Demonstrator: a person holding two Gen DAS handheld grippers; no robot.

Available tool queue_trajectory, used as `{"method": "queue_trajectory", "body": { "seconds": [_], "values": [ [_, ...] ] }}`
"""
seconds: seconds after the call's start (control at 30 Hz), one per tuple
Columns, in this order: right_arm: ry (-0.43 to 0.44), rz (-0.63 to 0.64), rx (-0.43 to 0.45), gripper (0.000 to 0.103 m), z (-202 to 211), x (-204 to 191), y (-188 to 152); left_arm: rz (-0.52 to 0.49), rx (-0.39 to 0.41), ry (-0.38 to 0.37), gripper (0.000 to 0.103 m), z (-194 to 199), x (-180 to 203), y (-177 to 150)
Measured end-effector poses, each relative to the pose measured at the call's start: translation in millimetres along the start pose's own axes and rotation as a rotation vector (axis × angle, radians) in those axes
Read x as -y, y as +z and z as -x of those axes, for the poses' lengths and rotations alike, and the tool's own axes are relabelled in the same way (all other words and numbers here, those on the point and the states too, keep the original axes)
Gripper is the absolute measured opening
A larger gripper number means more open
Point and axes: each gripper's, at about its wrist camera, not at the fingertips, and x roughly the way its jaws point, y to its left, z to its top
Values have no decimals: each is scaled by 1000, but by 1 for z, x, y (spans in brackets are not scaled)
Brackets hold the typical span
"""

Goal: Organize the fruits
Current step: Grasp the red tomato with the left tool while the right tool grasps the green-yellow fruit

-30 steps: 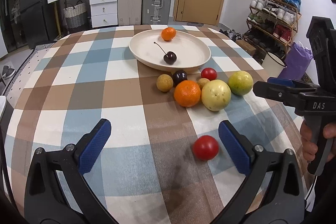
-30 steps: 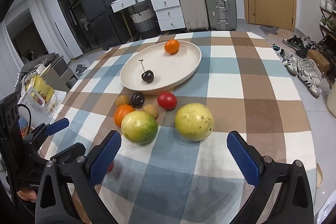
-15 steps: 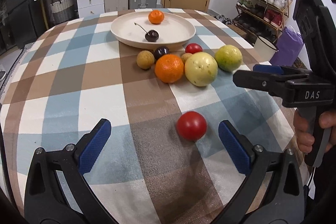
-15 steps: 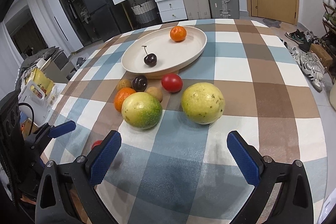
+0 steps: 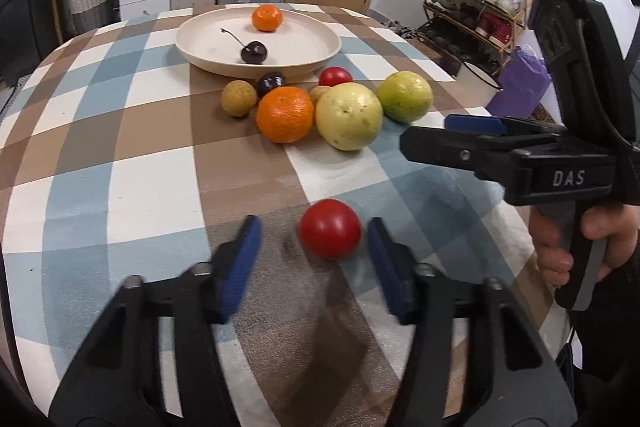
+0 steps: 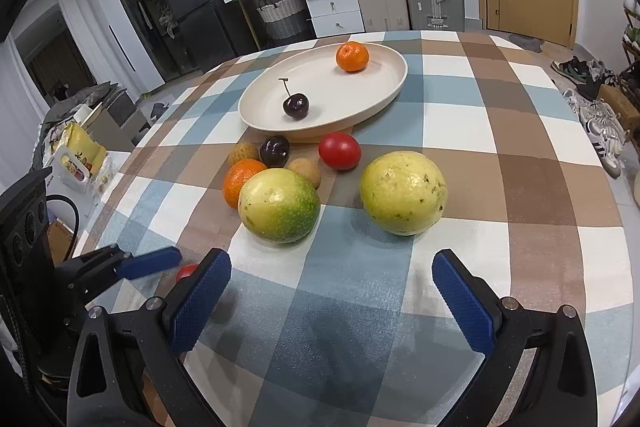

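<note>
A red tomato [image 5: 330, 234] lies on the checked tablecloth between the blue pads of my left gripper [image 5: 314, 247], which is open and narrowed around it, not touching. The tomato peeks out in the right wrist view [image 6: 186, 271] behind my right gripper's left pad. My right gripper [image 6: 331, 289] is open and empty, in front of a green-yellow fruit [image 6: 279, 205] and a yellow fruit [image 6: 403, 193]. A cream plate [image 5: 320, 45] at the far side holds a mandarin [image 5: 267, 18] and a dark cherry [image 5: 253, 52].
Before the plate lie an orange [image 5: 285, 114], a second tomato [image 5: 335, 76], a dark plum [image 5: 271, 81] and small brown fruits [image 5: 239, 97]. The right gripper's body [image 5: 560, 155] crosses the left wrist view. The table edge lies close behind me.
My left gripper has moved forward over the near tomato and its jaws have narrowed around it. The right gripper has edged a little closer to the two big fruits.
</note>
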Motion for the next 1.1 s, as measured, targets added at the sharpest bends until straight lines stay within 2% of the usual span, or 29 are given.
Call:
{"method": "queue_trajectory", "body": {
  "seconds": [0.03,0.1,0.27,0.53,0.63,0.7,0.93,1.1],
  "values": [
    [1,-1,-4,102,-1,0,0,-7,-5,-23,30,0,1,0],
    [1,-2,-5,102,-2,0,0,-12,-3,-45,29,1,4,-1],
    [23,-6,-18,102,-5,1,-1,-16,26,-43,29,7,6,2],
    [48,0,-27,101,-13,-8,3,26,62,10,29,16,-9,5],
    [57,14,-22,95,-16,-15,8,40,75,26,29,19,-15,5],
    [57,17,-28,85,-21,-17,11,49,81,31,29,21,-19,5],
    [61,10,-31,80,-33,-22,20,70,87,42,29,22,-28,6],
    [65,5,-34,70,-40,-25,24,79,94,50,29,24,-32,6]
  ]
}}
